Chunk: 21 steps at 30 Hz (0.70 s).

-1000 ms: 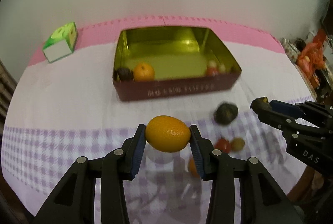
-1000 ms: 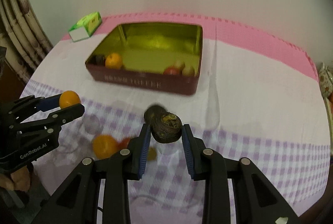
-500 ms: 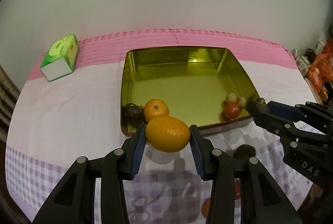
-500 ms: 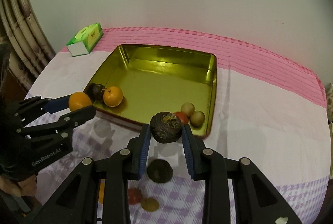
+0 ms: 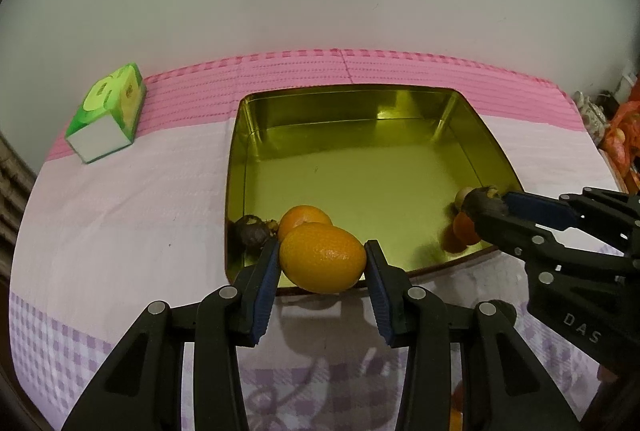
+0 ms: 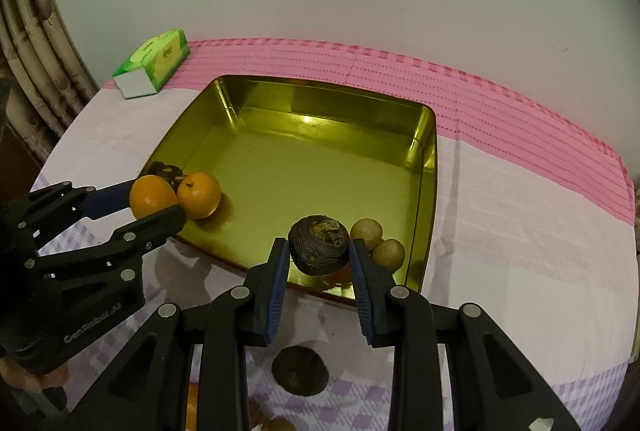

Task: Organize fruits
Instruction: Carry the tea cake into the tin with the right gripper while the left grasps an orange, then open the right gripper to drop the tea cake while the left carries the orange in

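My left gripper (image 5: 322,259) is shut on an orange (image 5: 322,257) and holds it over the near left edge of the gold tin (image 5: 360,135). My right gripper (image 6: 319,251) is shut on a dark purple fruit (image 6: 319,245) above the tin's near right rim (image 6: 428,191). Inside the tin lie another orange (image 6: 199,194), a dark fruit (image 6: 166,171) and two small tan fruits (image 6: 366,233). The left gripper also shows in the right wrist view (image 6: 154,201), and the right gripper in the left wrist view (image 5: 486,205).
A green tissue box (image 5: 106,119) stands at the back left on the pink cloth. A dark fruit (image 6: 299,371) and small fruits lie on the checked cloth below the right gripper. Clutter sits past the table's right edge (image 5: 620,135).
Both grippers moved forward with their fruits, from over the checked cloth to above the tin's near edge. The loose fruits on the cloth dropped behind the fingers.
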Tool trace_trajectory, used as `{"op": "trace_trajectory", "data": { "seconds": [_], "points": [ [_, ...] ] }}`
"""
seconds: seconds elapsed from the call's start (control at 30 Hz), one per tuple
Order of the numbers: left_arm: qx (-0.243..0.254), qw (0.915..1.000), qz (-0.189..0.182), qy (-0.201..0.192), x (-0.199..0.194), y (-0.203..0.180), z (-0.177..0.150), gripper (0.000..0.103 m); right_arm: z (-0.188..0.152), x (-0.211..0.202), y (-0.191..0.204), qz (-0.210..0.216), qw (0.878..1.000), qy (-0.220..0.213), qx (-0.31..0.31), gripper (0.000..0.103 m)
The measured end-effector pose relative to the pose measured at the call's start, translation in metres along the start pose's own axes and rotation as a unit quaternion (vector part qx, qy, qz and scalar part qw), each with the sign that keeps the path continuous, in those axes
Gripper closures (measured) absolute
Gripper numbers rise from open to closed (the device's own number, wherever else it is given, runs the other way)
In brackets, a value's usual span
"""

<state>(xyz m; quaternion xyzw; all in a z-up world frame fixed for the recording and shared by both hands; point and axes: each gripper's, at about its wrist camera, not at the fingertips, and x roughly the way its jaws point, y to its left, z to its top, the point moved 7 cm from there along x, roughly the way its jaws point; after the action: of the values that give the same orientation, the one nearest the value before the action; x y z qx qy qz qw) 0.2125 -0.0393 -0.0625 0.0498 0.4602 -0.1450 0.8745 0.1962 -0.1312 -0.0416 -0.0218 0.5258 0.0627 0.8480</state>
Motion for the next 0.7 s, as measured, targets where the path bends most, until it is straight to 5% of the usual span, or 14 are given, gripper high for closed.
{"op": "trace_trajectory", "data": {
  "seconds": [0.7],
  "points": [
    [-0.005, 0.9996, 0.013, 0.023, 0.021, 0.002, 0.003, 0.059, 0.003, 0.023, -0.004, 0.0, 1.0, 0.019, -0.002, 0.073]
  ]
}}
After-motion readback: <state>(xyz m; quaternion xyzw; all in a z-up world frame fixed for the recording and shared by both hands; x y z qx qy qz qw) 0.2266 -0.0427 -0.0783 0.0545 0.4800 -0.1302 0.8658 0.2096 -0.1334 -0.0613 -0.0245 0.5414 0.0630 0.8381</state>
